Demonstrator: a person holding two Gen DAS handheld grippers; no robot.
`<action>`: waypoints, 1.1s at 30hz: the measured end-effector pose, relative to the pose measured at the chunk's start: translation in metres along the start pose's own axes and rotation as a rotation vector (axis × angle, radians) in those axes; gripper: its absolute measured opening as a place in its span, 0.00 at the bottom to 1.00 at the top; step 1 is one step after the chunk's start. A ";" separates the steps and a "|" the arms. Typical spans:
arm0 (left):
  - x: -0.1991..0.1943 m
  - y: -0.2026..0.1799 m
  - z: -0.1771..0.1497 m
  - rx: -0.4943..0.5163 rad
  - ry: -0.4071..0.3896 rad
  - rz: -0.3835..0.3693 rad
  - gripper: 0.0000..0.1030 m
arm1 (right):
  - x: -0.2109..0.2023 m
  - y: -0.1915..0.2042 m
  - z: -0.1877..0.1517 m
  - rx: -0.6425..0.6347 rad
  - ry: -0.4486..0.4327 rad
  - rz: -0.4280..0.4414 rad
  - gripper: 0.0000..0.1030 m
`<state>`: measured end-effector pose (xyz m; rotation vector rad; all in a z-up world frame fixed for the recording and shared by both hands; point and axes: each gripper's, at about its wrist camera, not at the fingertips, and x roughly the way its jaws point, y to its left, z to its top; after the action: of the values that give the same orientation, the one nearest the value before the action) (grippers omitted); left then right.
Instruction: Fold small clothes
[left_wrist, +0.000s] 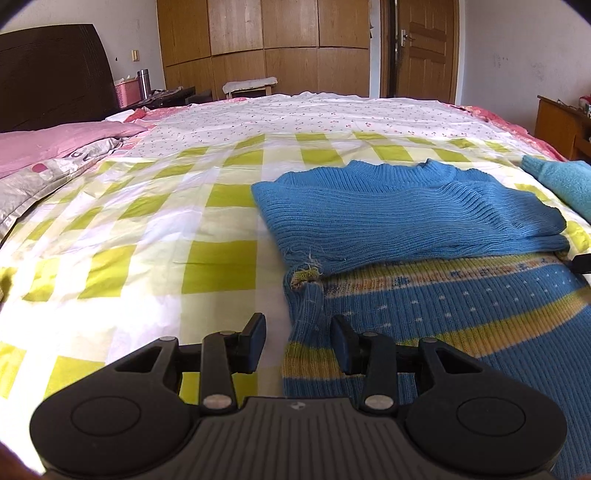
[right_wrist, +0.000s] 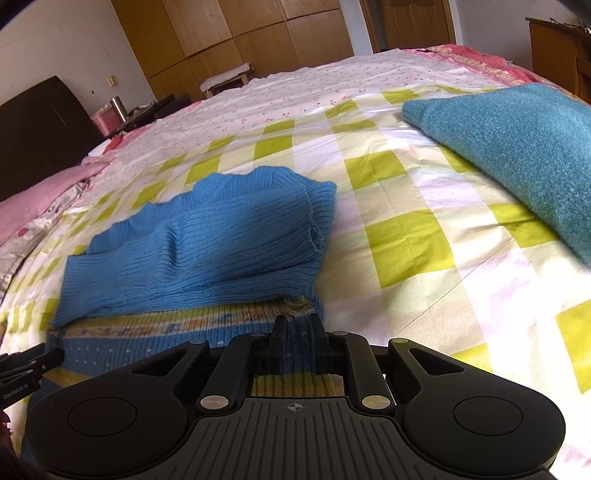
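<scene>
**Sweater Fold: Side-Edge Grasp**

Blue ribbed knit is lying on the checked bedspread (left_wrist: 221, 266): the sweater (left_wrist: 406, 210) is spreading flat, its sleeves already lying folded across the chest, its striped lower body (left_wrist: 480, 314) reaching toward both cameras.

Procedure, as judged from the layout: the operator is probably preparing to fold the lower body upward or the sides inward. For a clean result, both grippers should be gripping matching side edges at the same height, lifting together, and keeping the knit taut so that the folded sleeves are not shifting.

Left gripper (left_wrist: 298, 334): the jaws are standing wide apart, straddling the sweater's left side edge near the frayed armpit seam (left_wrist: 306, 275). One finger is resting over the bedspread, the other over the knit. Nothing is being held.

Right gripper (right_wrist: 298, 332): the jaws are standing nearly closed, pinching a ridge of the sweater's right side edge between them.

A teal fleece item (right_wrist: 517, 155) is lying well apart, to the right.
</scene>
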<state>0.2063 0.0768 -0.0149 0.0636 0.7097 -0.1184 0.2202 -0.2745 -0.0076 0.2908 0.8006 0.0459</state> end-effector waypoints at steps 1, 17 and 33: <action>-0.003 0.000 0.000 -0.004 -0.001 -0.002 0.43 | -0.003 0.000 -0.001 0.003 -0.002 0.007 0.14; -0.054 -0.004 -0.023 0.008 -0.028 -0.036 0.43 | -0.058 0.006 -0.044 -0.023 0.033 0.047 0.14; -0.100 -0.010 -0.066 0.011 -0.008 -0.063 0.43 | -0.104 0.003 -0.087 -0.033 0.056 0.051 0.15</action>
<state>0.0871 0.0822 -0.0001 0.0511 0.7035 -0.1828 0.0858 -0.2663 0.0084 0.2795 0.8470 0.1160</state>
